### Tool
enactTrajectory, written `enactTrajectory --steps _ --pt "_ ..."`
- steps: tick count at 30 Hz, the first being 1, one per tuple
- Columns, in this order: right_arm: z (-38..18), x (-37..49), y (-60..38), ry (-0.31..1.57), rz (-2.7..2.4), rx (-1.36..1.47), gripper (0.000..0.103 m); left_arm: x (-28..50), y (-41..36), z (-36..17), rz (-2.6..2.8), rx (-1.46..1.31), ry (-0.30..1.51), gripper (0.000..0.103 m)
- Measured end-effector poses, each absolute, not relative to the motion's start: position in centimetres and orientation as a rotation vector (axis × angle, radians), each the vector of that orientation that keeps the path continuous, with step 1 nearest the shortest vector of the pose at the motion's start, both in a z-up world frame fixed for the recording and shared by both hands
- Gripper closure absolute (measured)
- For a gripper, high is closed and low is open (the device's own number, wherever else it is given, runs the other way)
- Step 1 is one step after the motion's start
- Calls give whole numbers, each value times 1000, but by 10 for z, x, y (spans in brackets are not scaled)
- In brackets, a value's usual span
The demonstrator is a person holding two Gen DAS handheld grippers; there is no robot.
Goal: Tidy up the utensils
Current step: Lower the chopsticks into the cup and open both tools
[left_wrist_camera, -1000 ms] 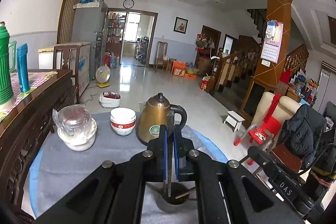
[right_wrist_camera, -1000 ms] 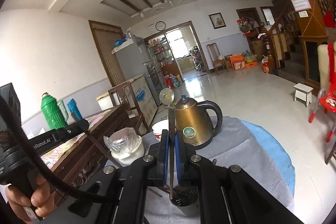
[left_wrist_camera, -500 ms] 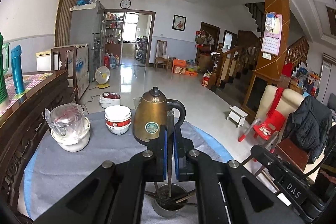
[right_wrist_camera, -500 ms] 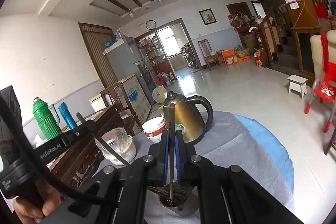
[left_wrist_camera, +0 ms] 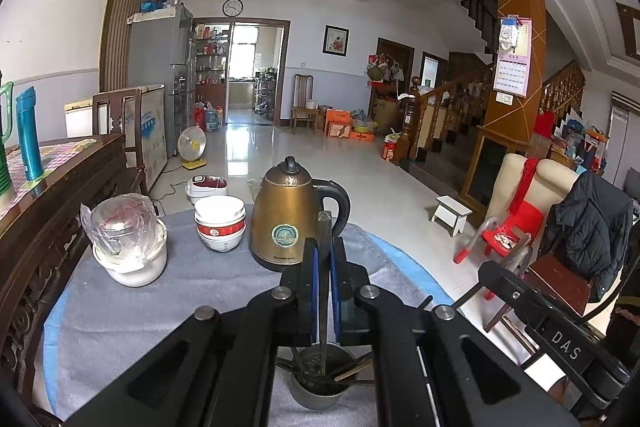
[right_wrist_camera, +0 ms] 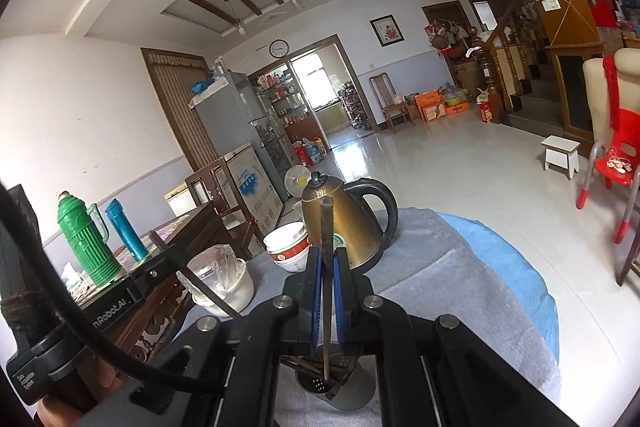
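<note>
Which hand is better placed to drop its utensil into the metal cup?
Left, barely: left gripper holds its utensil centred in the metal cup; the right gripper has its inside too, among sticks.

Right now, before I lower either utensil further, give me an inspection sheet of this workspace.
Surface: round table under a grey cloth.
Job's things: metal holder cup already holding several utensils; each gripper carries one dark utensil upright above it.
Clutter: brass kettle, stacked bowls, white pot with a plastic-wrapped jug.
Grippers: left gripper and right gripper have jaws shut on their utensils.
Cables: black cable across the right wrist view.
Surroundings: wooden sideboard with flasks, tiled floor, red chair, stairs.
</note>
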State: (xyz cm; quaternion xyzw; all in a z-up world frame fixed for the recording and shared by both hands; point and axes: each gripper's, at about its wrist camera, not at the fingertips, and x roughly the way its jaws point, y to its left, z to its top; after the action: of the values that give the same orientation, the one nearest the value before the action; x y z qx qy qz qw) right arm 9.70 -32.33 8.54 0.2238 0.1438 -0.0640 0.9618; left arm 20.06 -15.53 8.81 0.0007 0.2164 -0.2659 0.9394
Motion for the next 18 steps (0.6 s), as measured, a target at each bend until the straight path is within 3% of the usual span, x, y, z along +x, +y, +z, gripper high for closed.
enactTrajectory --steps 18 --pt "70 99 -323 329 -147 475 97 197 -162 69 -502 61 466 97"
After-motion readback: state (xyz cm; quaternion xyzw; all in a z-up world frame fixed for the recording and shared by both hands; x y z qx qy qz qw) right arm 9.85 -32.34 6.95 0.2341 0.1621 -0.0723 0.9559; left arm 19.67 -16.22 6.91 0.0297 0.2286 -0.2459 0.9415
